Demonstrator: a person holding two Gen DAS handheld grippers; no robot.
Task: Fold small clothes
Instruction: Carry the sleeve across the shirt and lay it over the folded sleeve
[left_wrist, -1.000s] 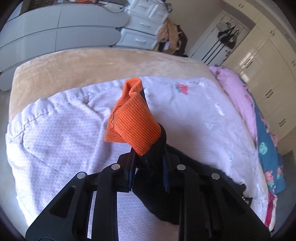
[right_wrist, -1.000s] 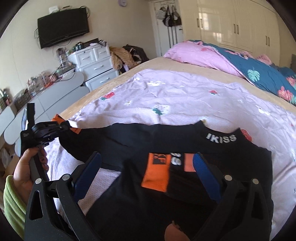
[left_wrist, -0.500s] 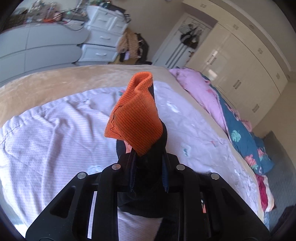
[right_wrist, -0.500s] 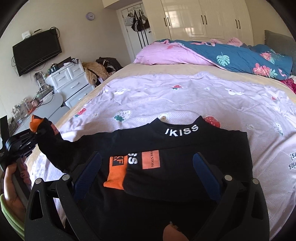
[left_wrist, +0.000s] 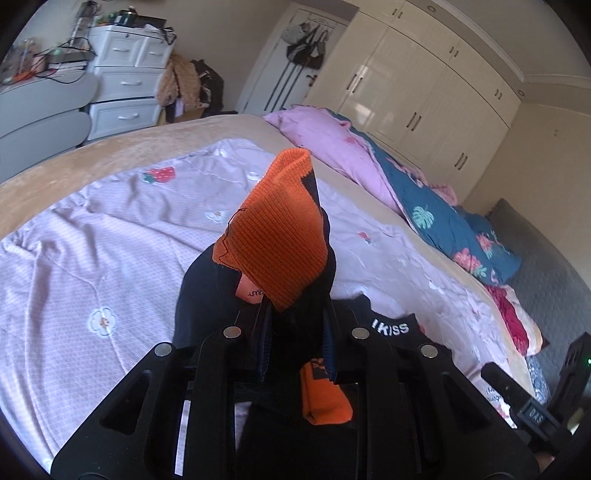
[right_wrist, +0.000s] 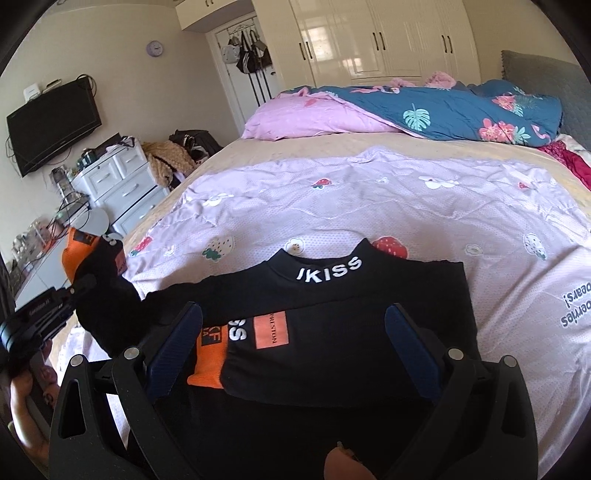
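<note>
A small black top (right_wrist: 343, 295) with orange cuffs and a white "IKISS" collar lies on the lilac quilt (right_wrist: 369, 192). Its right sleeve is folded across the chest, orange cuff (right_wrist: 208, 358) at my right gripper's left finger. My left gripper (left_wrist: 297, 332) is shut on the left sleeve, whose orange cuff (left_wrist: 273, 240) stands up above the jaws; it holds the sleeve lifted over the top's left side. In the right wrist view it shows at the left edge (right_wrist: 79, 286). My right gripper (right_wrist: 293, 347) is open and empty just above the top's chest.
The quilt covers a beige bed (right_wrist: 351, 142). A pink and blue duvet (right_wrist: 424, 114) is piled at the far side. White drawers (right_wrist: 118, 184) and a wall television (right_wrist: 51, 125) stand to the left. Wardrobes (left_wrist: 424, 110) line the back wall.
My left gripper has carried the sleeve up and rightward, towards the top's body. The right gripper has shifted slightly and stays open.
</note>
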